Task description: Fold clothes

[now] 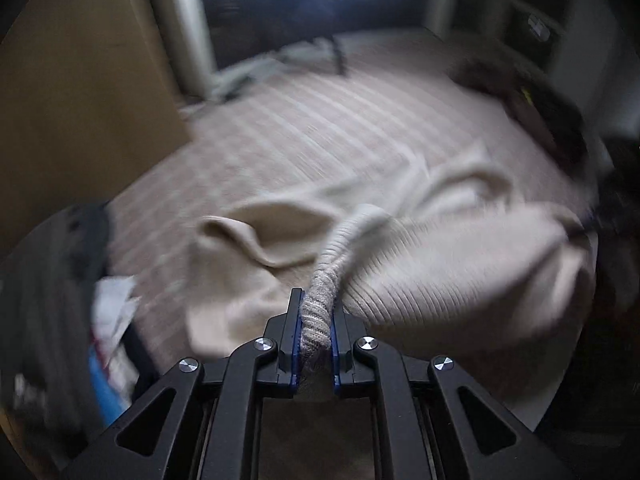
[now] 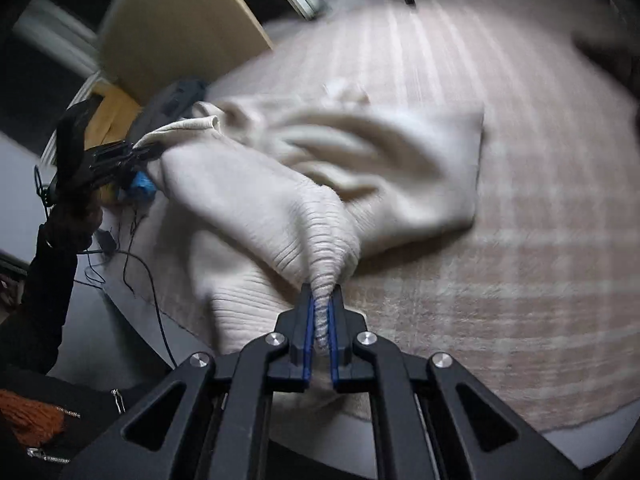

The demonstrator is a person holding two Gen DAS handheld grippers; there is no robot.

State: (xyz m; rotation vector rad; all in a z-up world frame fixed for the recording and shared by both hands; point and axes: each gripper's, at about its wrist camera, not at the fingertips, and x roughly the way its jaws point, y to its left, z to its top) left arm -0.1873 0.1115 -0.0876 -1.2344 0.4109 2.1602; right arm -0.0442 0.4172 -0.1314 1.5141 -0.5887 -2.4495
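1. Left wrist view: the left gripper is seen clenched on a bunched, ribbed hem of the cream knitted sweater, the twisted band of knit being pinched between the two blue-edged pads.
2. In the same view, the sweater is spread over the pale beige striped bed cover, lifted at the near edge and crumpled into folds farther off; much of the picture is blurred.
3. A dark heap of fabric is seen at the far right of the bed cover, too blurred to be identified.
4. A tan wooden board is seen at the left, beside the bed.
5. Right wrist view: the right gripper is seen closed on another gathered stretch of the ribbed hem, the knit being squeezed into a narrow rope between the pads.
6. In this view the left gripper is visible at the far left, carried by a hand in a dark sleeve, with the sweater's edge held in it.
7. The hem is stretched between the two grippers and raised off the cover, while the rest of the sweater lies rumpled on the cover farther away.
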